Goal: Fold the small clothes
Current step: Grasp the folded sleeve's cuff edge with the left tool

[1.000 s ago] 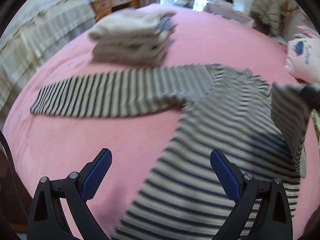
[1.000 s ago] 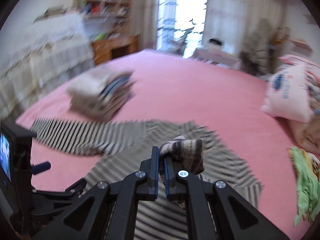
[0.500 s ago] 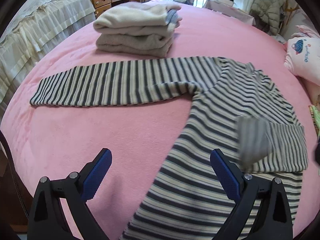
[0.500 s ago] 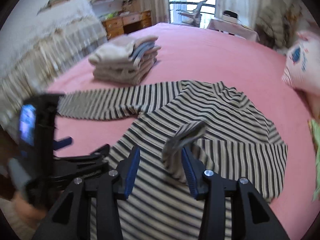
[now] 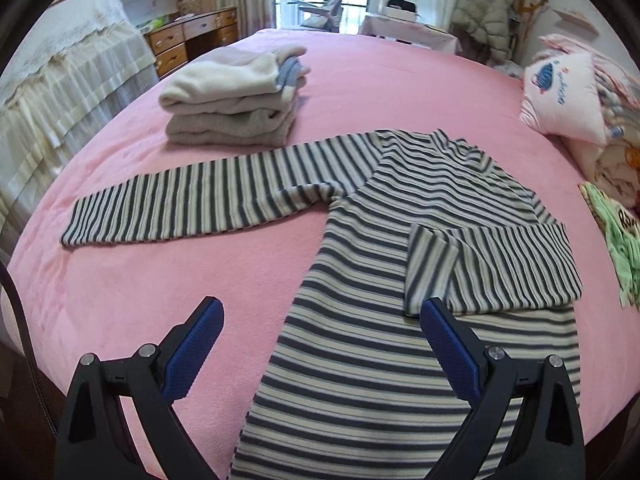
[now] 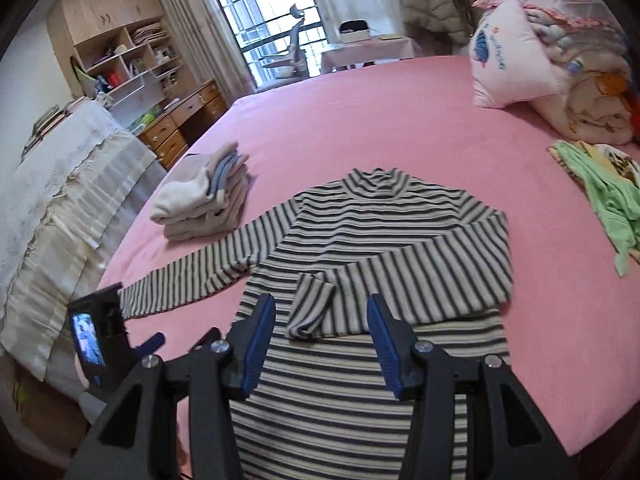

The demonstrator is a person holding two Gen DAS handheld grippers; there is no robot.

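Observation:
A grey and white striped sweater [image 5: 400,208] lies flat on the pink bed; it also shows in the right wrist view [image 6: 384,220]. Its right sleeve [image 5: 492,268] is folded across the body, cuff [image 6: 310,312] near the middle. Its left sleeve [image 5: 208,204] stretches out to the left. My left gripper [image 5: 322,326] is open and empty above the sweater's lower left edge. My right gripper [image 6: 320,320] is open and empty, just behind the folded cuff.
A stack of folded clothes [image 5: 236,96] sits at the back left of the pink bed [image 5: 400,80]. A pillow [image 5: 564,92] and a rolled quilt [image 6: 592,92] lie at the right, with a green garment [image 6: 600,196] in front. The left gripper's body [image 6: 100,336] shows at the left.
My right gripper opened and let go of the right sleeve cuff, which now lies across the sweater's body. The right gripper pulled back. The left gripper stayed open.

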